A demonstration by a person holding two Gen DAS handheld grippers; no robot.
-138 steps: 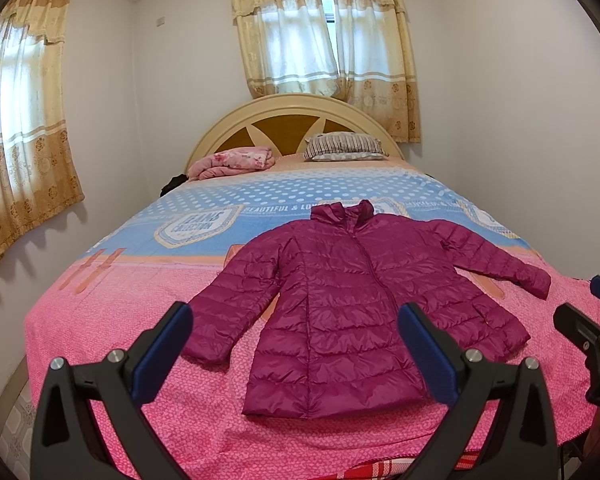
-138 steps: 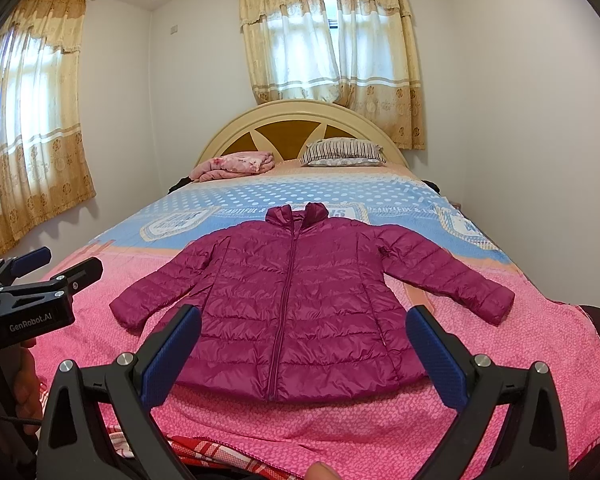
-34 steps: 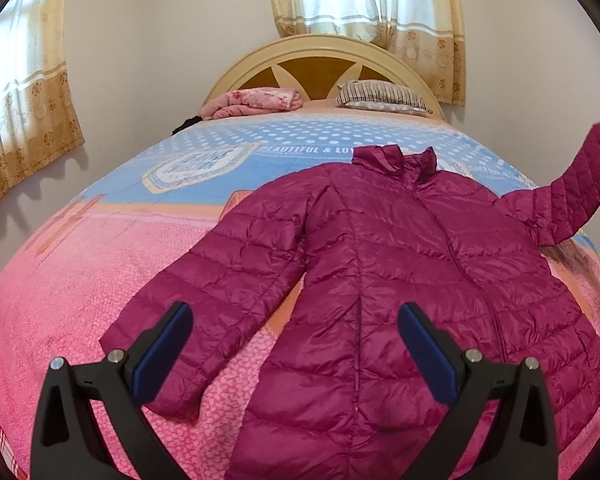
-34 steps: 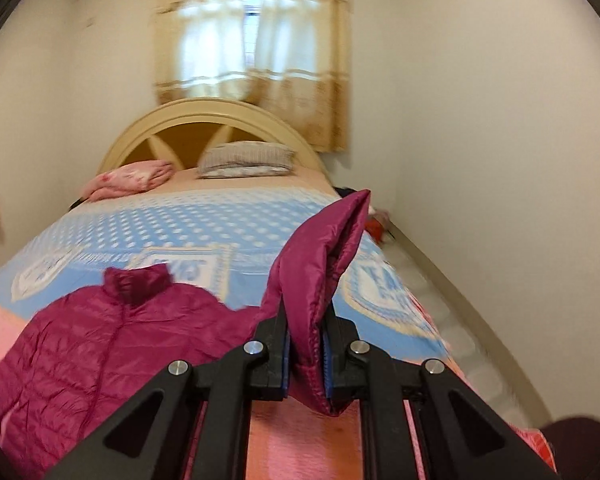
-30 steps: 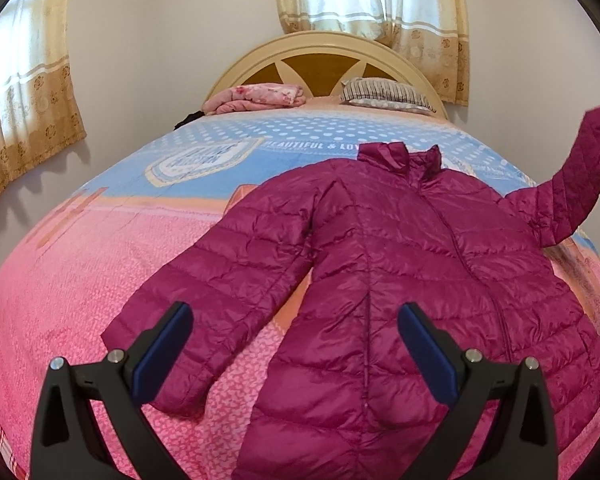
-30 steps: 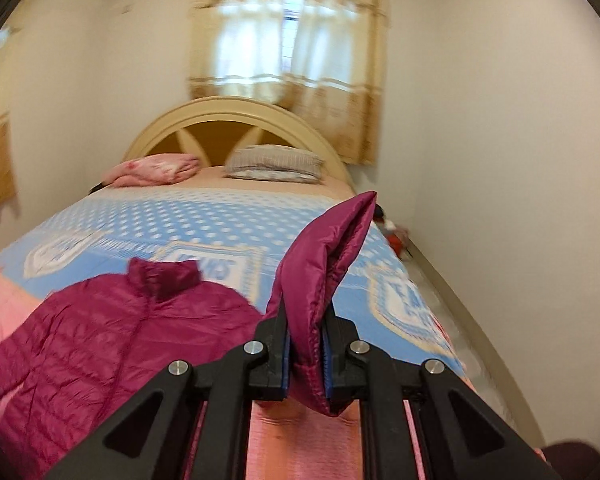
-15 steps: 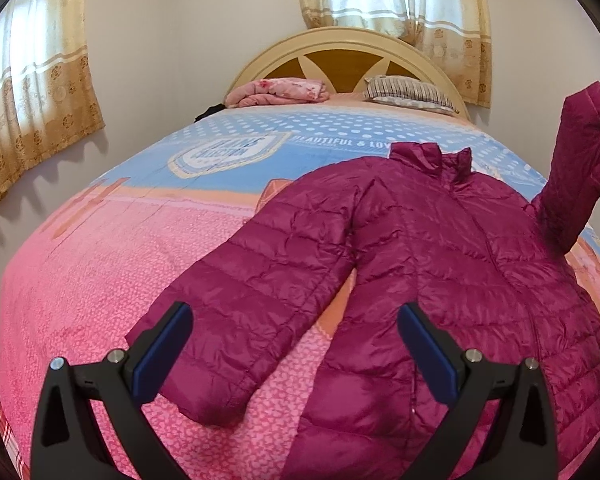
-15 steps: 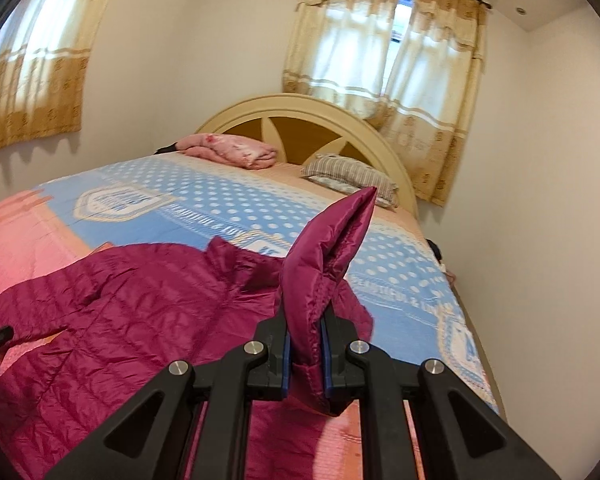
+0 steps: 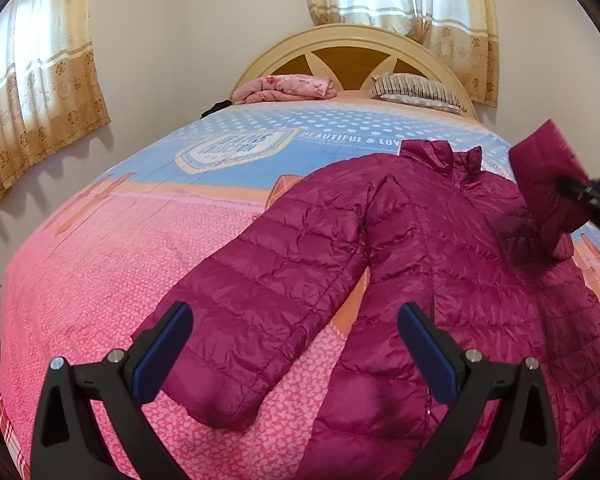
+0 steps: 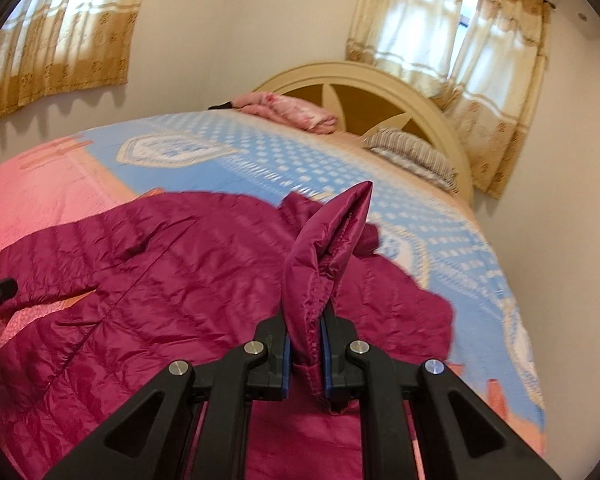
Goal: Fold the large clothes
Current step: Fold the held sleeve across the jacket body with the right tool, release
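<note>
Magenta quilted puffer jacket (image 9: 420, 248) lies flat on the pink-and-blue bedspread (image 9: 100, 264), light, soft and likely slippery. Left gripper (image 9: 296, 344) hovers spread above the near sleeve; right gripper (image 10: 305, 352) pinches the other sleeve's cuff (image 10: 324, 248), a sound hold.

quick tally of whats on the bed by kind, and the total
jacket: 1
folded pink blanket: 1
striped pillow: 1
total: 3
</note>
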